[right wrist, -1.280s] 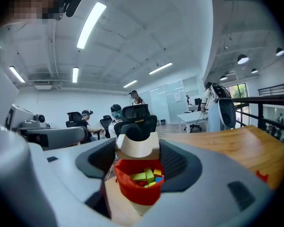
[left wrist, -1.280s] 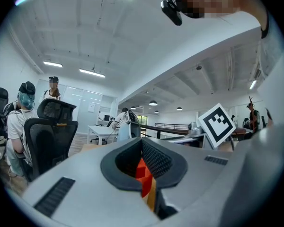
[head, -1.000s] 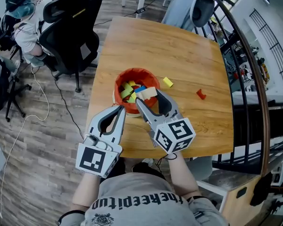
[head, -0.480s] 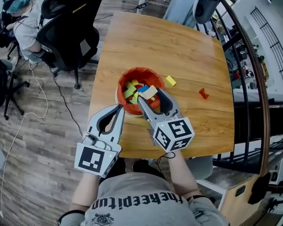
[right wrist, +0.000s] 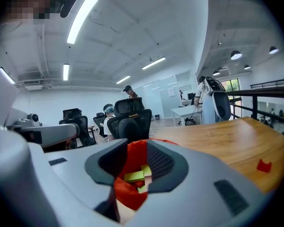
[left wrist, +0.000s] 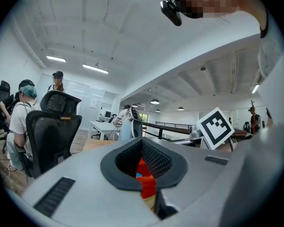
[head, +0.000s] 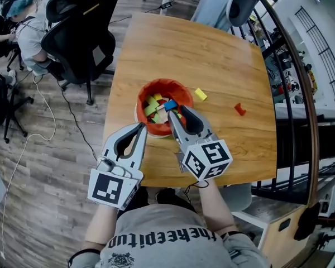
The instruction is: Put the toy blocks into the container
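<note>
The orange container [head: 156, 86] stands on the wooden table [head: 184, 49], full of several coloured blocks. A yellow block [head: 200, 94] lies just right of it, and a red block [head: 239, 109] further right, also in the right gripper view [right wrist: 263, 165]. My right gripper [head: 175, 114] hangs over the container's near right rim; its jaws are closing with nothing between them. Through their gap I see the container [right wrist: 138, 151] and a green block [right wrist: 134, 176]. My left gripper [head: 142, 129] is shut and empty at the container's near left side [left wrist: 142, 167].
Black office chairs [head: 84, 32] stand left of the table, and a person [head: 28, 35] sits beyond them. A dark railing [head: 293, 94] runs along the table's right side. Bare wood stretches behind the container.
The beige block that sat between the right gripper's jaws is gone from them, and those jaws have narrowed. The left gripper has stayed put.
</note>
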Available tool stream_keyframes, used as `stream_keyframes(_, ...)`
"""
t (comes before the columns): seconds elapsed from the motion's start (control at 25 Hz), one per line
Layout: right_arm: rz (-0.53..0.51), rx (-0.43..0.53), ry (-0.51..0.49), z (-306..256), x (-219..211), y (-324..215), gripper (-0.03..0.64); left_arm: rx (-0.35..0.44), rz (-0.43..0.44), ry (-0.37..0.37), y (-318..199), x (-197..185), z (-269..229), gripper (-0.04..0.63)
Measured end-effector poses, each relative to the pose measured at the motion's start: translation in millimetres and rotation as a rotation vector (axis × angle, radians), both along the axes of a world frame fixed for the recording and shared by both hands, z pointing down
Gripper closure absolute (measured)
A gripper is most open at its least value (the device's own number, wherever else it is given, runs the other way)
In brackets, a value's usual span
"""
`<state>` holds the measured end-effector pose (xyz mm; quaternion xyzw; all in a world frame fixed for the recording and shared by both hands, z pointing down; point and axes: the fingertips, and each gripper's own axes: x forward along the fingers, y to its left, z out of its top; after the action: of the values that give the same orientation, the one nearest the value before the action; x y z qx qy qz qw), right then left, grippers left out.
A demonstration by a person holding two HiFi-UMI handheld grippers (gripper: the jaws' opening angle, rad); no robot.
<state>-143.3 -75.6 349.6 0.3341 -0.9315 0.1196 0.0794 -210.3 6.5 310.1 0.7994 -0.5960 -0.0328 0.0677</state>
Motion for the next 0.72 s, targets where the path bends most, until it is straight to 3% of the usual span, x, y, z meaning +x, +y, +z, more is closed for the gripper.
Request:
stream_keyframes(0.08,0.001,0.012,-0.002,-3,2,1,0.556,0.001,0.006,0.0,-1,1,-1,0.581)
stream_keyframes(0.16,-0.006,0.031,-0.004,-7,4,4,0.6,0.0,0.014,0.003,-2,4,-1,0.581)
stream_keyframes(0.4,-0.023,0.057,-0.011,-16,14,13,0.606,0.004,0.059,0.0,-5,17,-3,0.581)
stream_keyframes(0.72,0.048,0.066,-0.022,-23,45,18,0.606,0.014,0.164,-0.003,-13,47,-6,0.581)
